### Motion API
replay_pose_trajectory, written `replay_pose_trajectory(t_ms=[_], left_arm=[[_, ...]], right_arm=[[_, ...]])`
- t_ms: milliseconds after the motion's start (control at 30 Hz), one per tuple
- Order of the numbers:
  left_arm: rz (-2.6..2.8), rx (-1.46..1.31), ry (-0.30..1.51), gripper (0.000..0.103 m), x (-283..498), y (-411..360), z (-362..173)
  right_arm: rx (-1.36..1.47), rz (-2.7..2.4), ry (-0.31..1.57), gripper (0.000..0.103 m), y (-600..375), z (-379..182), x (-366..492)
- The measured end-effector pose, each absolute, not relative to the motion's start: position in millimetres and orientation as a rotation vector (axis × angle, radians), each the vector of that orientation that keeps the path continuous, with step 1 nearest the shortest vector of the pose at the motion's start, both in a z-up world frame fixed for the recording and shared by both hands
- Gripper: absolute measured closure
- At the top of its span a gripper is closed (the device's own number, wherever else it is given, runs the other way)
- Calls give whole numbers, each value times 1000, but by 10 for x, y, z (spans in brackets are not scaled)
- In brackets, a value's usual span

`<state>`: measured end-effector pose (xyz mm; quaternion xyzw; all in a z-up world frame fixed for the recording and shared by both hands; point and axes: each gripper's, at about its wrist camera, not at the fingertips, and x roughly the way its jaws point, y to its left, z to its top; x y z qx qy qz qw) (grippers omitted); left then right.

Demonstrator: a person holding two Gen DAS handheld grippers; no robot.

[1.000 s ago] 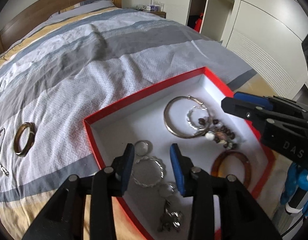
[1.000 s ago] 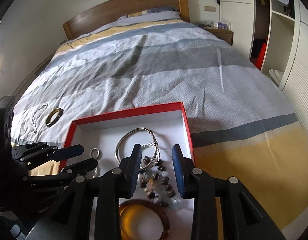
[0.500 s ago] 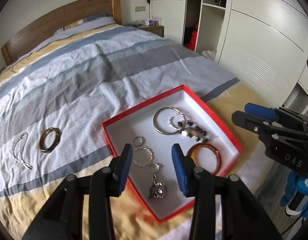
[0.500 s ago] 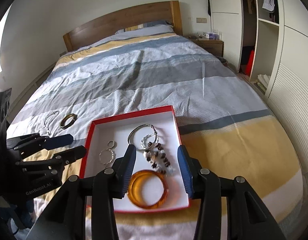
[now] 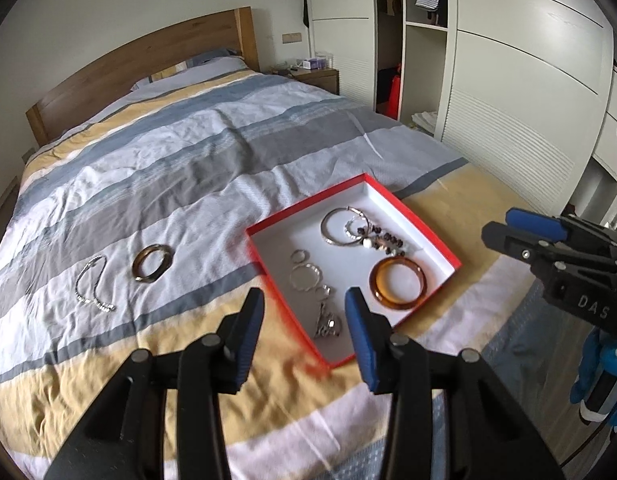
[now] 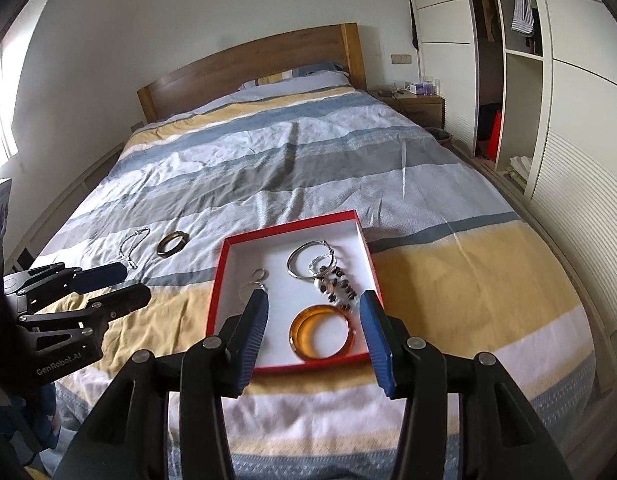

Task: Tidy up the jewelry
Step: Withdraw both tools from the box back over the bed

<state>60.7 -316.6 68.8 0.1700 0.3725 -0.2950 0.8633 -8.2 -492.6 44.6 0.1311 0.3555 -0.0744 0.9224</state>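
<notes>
A red box (image 5: 428, 236) (image 6: 368, 256) with a white inside lies on the bed near its foot. It holds an amber bangle (image 5: 398, 283) (image 6: 322, 333), a silver bangle (image 5: 340, 226) (image 6: 304, 260), a beaded bracelet (image 5: 382, 240) (image 6: 336, 286), silver rings (image 5: 305, 276) and a charm (image 5: 327, 322). A brown bangle (image 5: 152, 263) (image 6: 172, 243) and a silver chain (image 5: 90, 284) (image 6: 132, 246) lie on the bedspread left of the box. My left gripper (image 5: 304, 338) (image 6: 108, 284) is open and empty, above the box's near edge. My right gripper (image 6: 314, 338) (image 5: 516, 228) is open and empty, held back from the box.
The striped bedspread (image 6: 308, 160) covers the bed up to a wooden headboard (image 6: 248, 68). A white wardrobe (image 6: 568, 120) with open shelves stands on the right. A bedside table (image 6: 416, 106) stands by the headboard.
Both grippers have pulled up and back from the box, which now looks smaller and shows whole. Both stay open and empty. The jewelry has not moved.
</notes>
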Motion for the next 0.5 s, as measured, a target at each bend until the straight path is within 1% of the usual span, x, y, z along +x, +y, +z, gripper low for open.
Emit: replay_pose_trajectory(t_ms=[200,433,500], left_arm=[[-590,349,764,57,423,-2939,773],[-557,333,732,56,263,-2646,912],[-548,323,730,56,237,-2540,939]], right_arm=[[279,-161,722,52,-4804,509,-291],[238,-138,707,51,-4555,698,-449],[227,-130,699,49,-4493,753,-491]])
